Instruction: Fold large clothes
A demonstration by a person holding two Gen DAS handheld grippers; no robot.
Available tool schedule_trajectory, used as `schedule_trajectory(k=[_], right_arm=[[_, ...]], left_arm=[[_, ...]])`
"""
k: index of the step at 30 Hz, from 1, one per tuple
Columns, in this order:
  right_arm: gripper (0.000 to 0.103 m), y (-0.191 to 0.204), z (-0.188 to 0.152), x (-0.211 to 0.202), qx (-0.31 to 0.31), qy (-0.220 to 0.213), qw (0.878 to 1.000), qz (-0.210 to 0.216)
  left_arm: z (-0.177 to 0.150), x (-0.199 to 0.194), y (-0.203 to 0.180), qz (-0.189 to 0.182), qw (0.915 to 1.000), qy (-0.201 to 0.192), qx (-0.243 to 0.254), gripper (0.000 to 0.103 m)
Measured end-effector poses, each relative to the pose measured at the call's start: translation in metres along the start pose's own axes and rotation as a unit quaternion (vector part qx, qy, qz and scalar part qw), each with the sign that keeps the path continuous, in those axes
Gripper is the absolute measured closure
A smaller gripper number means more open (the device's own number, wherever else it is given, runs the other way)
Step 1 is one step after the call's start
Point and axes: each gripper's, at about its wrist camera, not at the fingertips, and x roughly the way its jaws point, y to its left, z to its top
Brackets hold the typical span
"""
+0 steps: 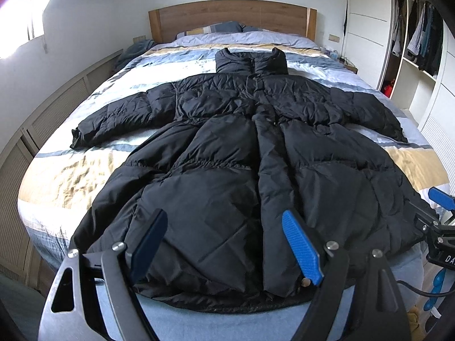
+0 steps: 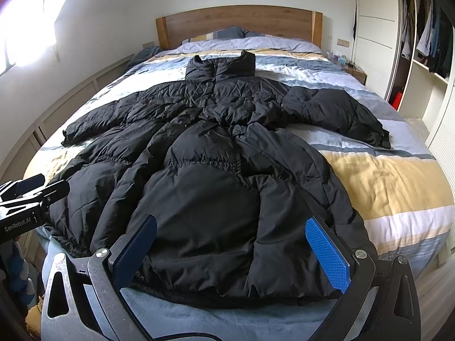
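A long black puffer coat (image 1: 241, 147) lies flat, front up, on the bed, collar toward the headboard and both sleeves spread out; it also shows in the right wrist view (image 2: 216, 176). My left gripper (image 1: 224, 221) is open and empty, hovering above the coat's hem near the foot of the bed. My right gripper (image 2: 231, 230) is open and empty, above the hem to the right of the left one. The right gripper's body shows at the right edge of the left wrist view (image 1: 438, 227). The left gripper's body shows at the left edge of the right wrist view (image 2: 25, 207).
The bed (image 1: 71, 176) has a striped blue, yellow and white cover and a wooden headboard (image 1: 230, 14). Pillows (image 1: 221, 27) lie at the head. An open wardrobe (image 1: 418, 42) with hanging clothes stands on the right. Low cabinets (image 1: 42, 119) run along the left wall.
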Motion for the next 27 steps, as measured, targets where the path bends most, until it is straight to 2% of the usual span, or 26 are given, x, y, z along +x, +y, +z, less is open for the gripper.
schedule_trajectory(k=[27], right_arm=[[0.000,-0.005,0.032,0.019,-0.002,0.013,1.000,0.006]], left_arm=[[0.027,0.018,0.007,0.017,0.9999,0.002,-0.002,0.020]])
